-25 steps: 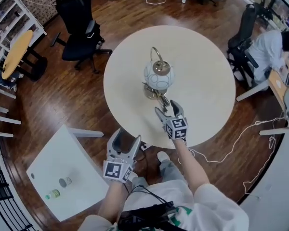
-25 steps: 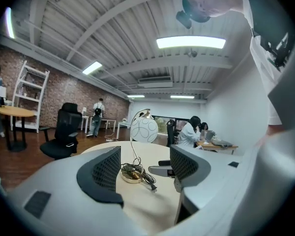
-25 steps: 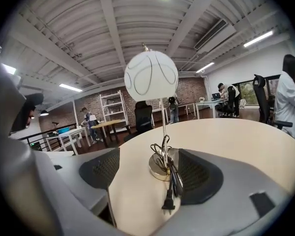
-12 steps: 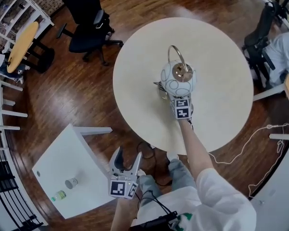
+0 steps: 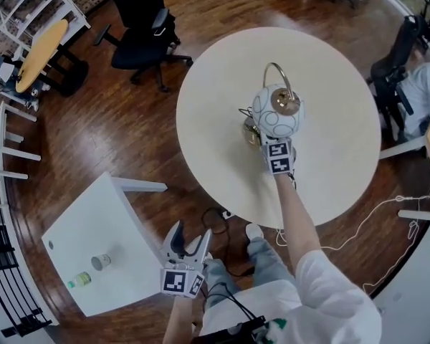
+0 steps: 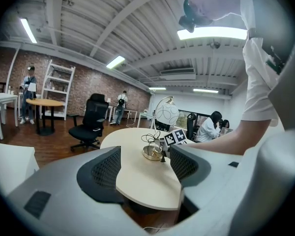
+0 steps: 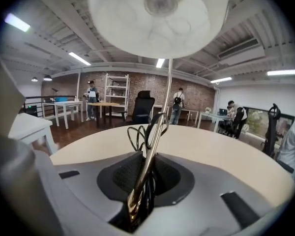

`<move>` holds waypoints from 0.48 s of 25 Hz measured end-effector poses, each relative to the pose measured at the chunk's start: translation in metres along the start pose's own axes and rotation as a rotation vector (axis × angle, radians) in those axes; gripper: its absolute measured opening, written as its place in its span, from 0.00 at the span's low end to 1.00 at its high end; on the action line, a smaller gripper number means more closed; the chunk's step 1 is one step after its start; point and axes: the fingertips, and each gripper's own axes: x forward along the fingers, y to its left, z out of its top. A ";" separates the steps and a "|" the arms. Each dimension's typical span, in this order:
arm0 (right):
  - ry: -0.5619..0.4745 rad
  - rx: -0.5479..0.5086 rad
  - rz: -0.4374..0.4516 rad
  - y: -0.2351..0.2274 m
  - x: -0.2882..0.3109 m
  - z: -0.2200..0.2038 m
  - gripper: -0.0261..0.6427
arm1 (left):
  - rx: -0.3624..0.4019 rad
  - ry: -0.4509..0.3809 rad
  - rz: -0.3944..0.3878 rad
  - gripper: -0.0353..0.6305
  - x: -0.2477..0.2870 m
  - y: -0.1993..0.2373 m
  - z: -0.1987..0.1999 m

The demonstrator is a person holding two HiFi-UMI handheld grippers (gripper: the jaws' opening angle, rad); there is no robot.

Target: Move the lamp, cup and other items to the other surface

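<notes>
The lamp has a white globe shade [image 5: 276, 117], an arched brass stem and a round brass base [image 5: 249, 130], and stands on the round beige table [image 5: 330, 106]. My right gripper [image 5: 273, 145] is shut on the brass stem [image 7: 152, 151] low down, with the coiled black cord [image 7: 136, 135] beside it; the shade [image 7: 160, 14] hangs overhead. My left gripper [image 5: 188, 239] stands open and empty over the floor, off the table's near edge. In the left gripper view, its jaws [image 6: 145, 167] frame the lamp [image 6: 166, 116]. A cup [image 5: 98, 262] and a green can [image 5: 79, 279] sit on the white square table [image 5: 93, 221].
A black office chair [image 5: 147, 31] stands beyond the round table on the left, another [image 5: 390, 74] at the right with a seated person. A white cable [image 5: 358, 213] trails on the wooden floor. White shelving and a small yellow table [image 5: 36, 52] are at far left.
My right gripper moved forward to the lamp and closed on its stem. My left gripper dropped back from the table edge toward my body and stayed open.
</notes>
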 end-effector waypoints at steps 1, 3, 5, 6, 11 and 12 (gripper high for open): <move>-0.001 0.008 0.008 -0.001 0.000 0.001 0.16 | 0.010 -0.006 -0.002 0.50 -0.002 0.002 -0.002; 0.003 0.029 0.006 -0.001 -0.003 -0.004 0.16 | 0.016 -0.007 -0.003 0.50 -0.007 0.001 -0.006; 0.004 0.059 -0.021 -0.002 -0.019 -0.010 0.16 | 0.001 -0.010 -0.004 0.51 -0.012 -0.006 0.000; 0.002 0.076 -0.036 -0.003 -0.027 -0.012 0.16 | -0.006 -0.015 -0.004 0.50 -0.014 -0.007 0.003; -0.023 0.119 -0.066 0.003 -0.063 -0.009 0.16 | 0.011 -0.035 0.012 0.51 -0.032 0.004 0.003; -0.032 0.129 -0.066 0.005 -0.071 -0.007 0.16 | 0.007 -0.041 0.013 0.50 -0.034 0.005 0.004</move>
